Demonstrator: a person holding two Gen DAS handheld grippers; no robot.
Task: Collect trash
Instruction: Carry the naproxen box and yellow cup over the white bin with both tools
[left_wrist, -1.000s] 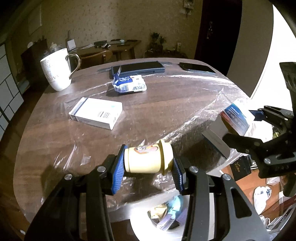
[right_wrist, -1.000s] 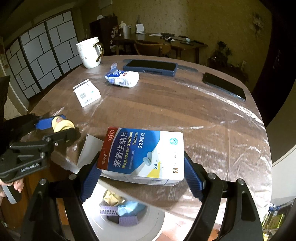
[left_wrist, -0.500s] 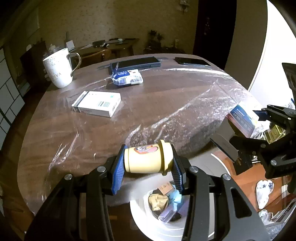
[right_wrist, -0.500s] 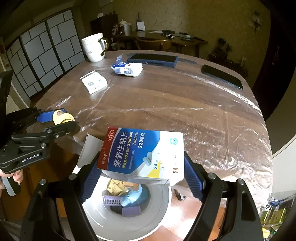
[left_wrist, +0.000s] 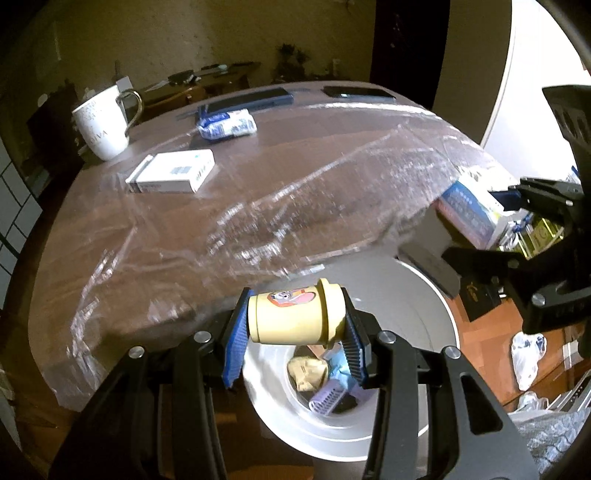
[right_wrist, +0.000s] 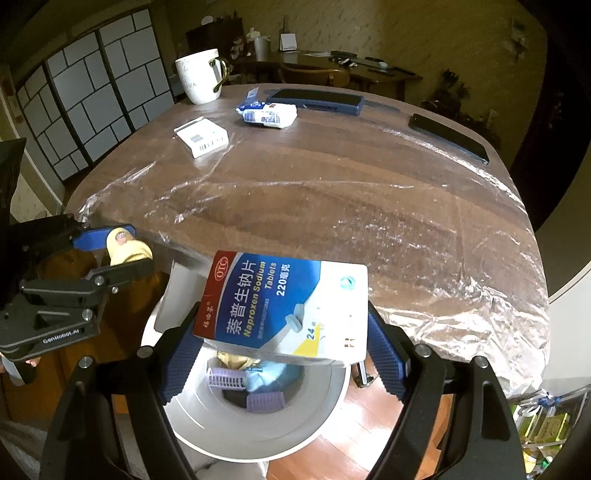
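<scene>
My left gripper (left_wrist: 293, 328) is shut on a small yellow cup (left_wrist: 295, 317) lying sideways between the blue pads, held over the white trash bin (left_wrist: 439, 306) off the table's near edge. My right gripper (right_wrist: 282, 343) is shut on a blue and white tablet box (right_wrist: 284, 302), held over the same bin (right_wrist: 258, 435). The bin holds crumpled paper, a blue wrapper and purple pieces. A white box (left_wrist: 171, 171) and a blue and white packet (left_wrist: 227, 125) lie on the plastic-covered table (left_wrist: 258, 206).
A white mug (left_wrist: 101, 125) stands at the table's far left. A dark blue case (right_wrist: 314, 99) and a black phone (right_wrist: 448, 138) lie at the far edge. Bags and boxes sit on the wooden floor at right (left_wrist: 528, 354).
Both grippers have drawn back from the table with their items and now hang over the bin, which shows far more fully below them.
</scene>
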